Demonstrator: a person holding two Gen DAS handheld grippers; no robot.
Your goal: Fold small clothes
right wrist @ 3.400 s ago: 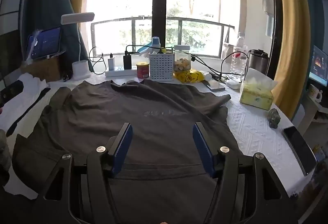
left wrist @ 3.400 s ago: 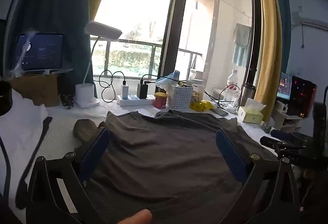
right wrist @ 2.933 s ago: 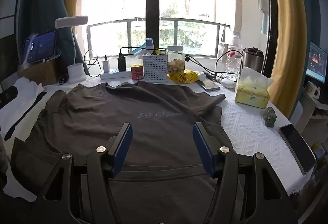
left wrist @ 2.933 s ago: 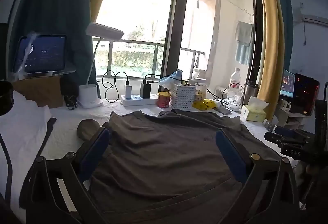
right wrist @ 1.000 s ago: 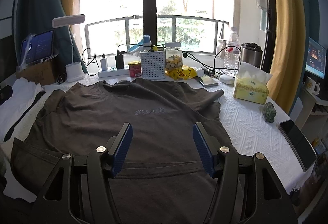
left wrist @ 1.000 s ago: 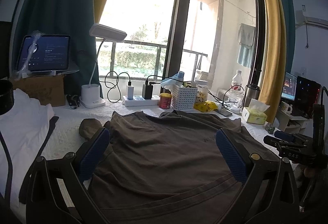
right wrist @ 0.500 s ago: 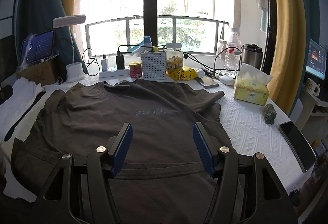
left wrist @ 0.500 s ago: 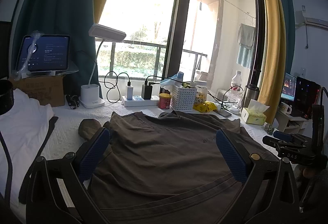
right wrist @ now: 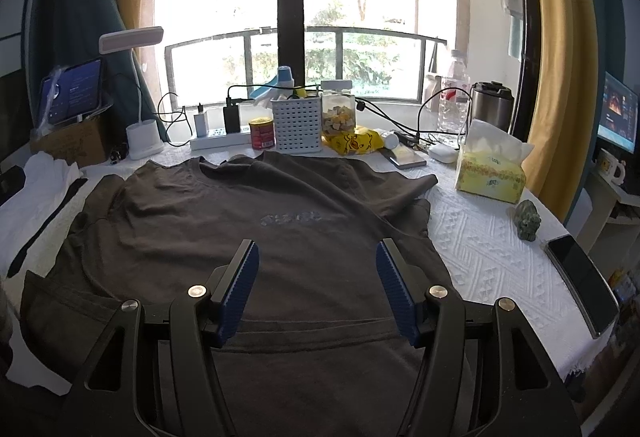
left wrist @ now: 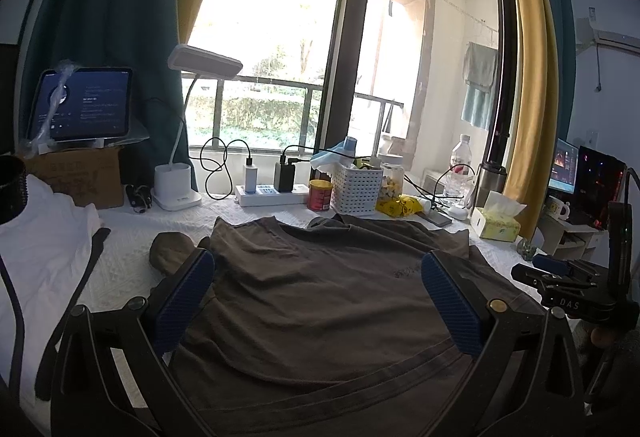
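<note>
Nearest, left claw point(left wrist: 318, 301) and right claw point(right wrist: 318, 289) hovering above the hem end of the dark brown T-shirt point(right wrist: 248, 237), jaws spread wide, gripping nothing. Beyond, shirt lying flat on the white-covered worktop point(right wrist: 492, 249), collar towards the window, unfolded. Judged as the opening step: lowering onto a side edge or sleeve, pinching, then carrying it across.
</note>
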